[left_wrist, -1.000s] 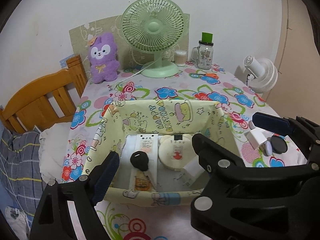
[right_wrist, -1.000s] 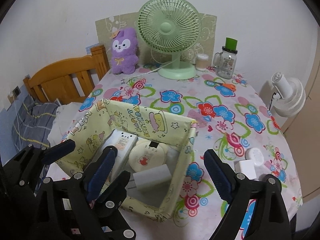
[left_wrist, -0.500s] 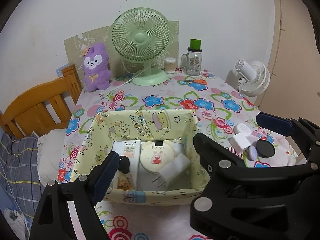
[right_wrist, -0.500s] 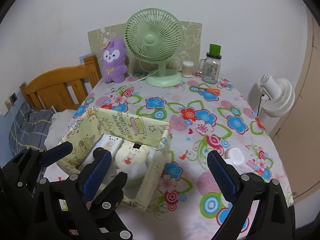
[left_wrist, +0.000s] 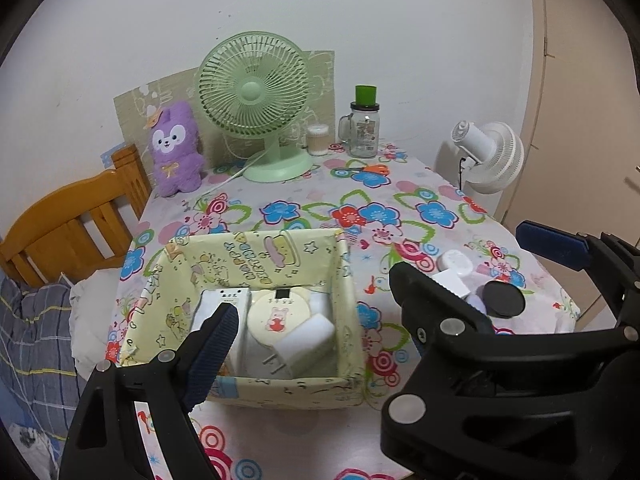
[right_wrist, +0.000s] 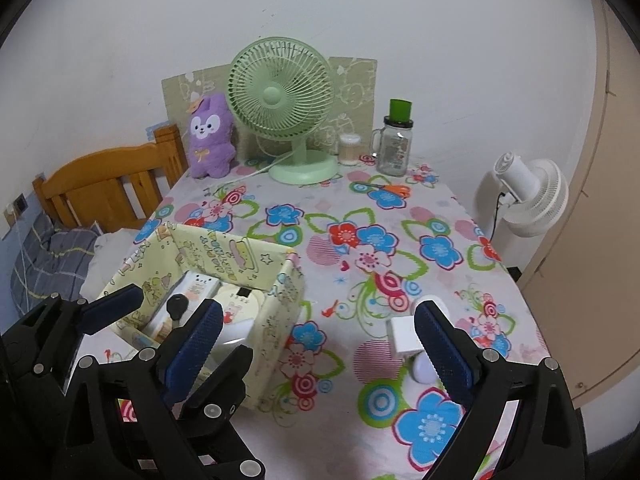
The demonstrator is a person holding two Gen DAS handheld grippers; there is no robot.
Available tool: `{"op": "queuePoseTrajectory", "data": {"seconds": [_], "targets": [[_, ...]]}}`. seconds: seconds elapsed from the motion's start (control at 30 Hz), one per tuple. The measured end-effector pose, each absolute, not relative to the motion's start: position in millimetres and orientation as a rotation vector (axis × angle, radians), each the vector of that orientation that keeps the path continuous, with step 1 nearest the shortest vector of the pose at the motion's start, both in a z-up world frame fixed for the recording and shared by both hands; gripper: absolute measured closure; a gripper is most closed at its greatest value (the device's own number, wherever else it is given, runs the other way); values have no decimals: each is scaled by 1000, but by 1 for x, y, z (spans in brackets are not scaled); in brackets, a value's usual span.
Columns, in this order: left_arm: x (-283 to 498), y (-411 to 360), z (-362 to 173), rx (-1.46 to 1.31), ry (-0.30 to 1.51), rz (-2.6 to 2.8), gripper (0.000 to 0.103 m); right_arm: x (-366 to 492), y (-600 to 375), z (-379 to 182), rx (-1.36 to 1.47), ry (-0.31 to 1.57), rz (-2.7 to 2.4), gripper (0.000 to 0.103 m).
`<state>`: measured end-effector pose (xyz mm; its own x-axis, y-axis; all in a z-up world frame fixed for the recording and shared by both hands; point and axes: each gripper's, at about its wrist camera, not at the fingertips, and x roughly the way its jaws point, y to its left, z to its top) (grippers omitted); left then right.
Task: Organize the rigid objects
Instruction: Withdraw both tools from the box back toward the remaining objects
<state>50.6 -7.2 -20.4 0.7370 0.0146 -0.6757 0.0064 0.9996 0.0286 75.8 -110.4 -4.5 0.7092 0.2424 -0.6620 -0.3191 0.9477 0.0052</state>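
Observation:
A yellow cartoon-print box (left_wrist: 264, 256) (right_wrist: 280, 320) stands on the flowered tablecloth. It holds a white carton (left_wrist: 222, 300), a round cream case (left_wrist: 278, 314), a white plug adapter (left_wrist: 304, 346) and a black key fob (right_wrist: 178, 306). To its right lie a white cube (right_wrist: 404, 334), a white round case (left_wrist: 454, 262), a black disc (left_wrist: 503, 299) and a small lilac item (right_wrist: 424, 368). My left gripper (left_wrist: 316, 304) is open and empty above the box's near side. My right gripper (right_wrist: 316, 340) is open and empty, with its right finger beside the white cube.
At the back stand a green desk fan (left_wrist: 256, 100), a purple plush (left_wrist: 176, 148), a glass jar with green lid (left_wrist: 364, 124), a small cup (left_wrist: 318, 140) and orange scissors (left_wrist: 370, 169). A white fan (left_wrist: 490, 152) stands off the table's right edge, a wooden bed frame (left_wrist: 68, 216) at the left.
Both grippers have pulled back and risen, so the box and table look smaller and farther away. The right view has shifted right toward the loose items. Both stay open.

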Motion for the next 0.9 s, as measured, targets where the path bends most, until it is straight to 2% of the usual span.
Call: {"op": "queuePoseTrajectory", "data": {"seconds": [0.9], "targets": [[54, -74, -19, 44, 731, -85, 14, 69, -179, 2, -95, 679, 212, 5]]}}
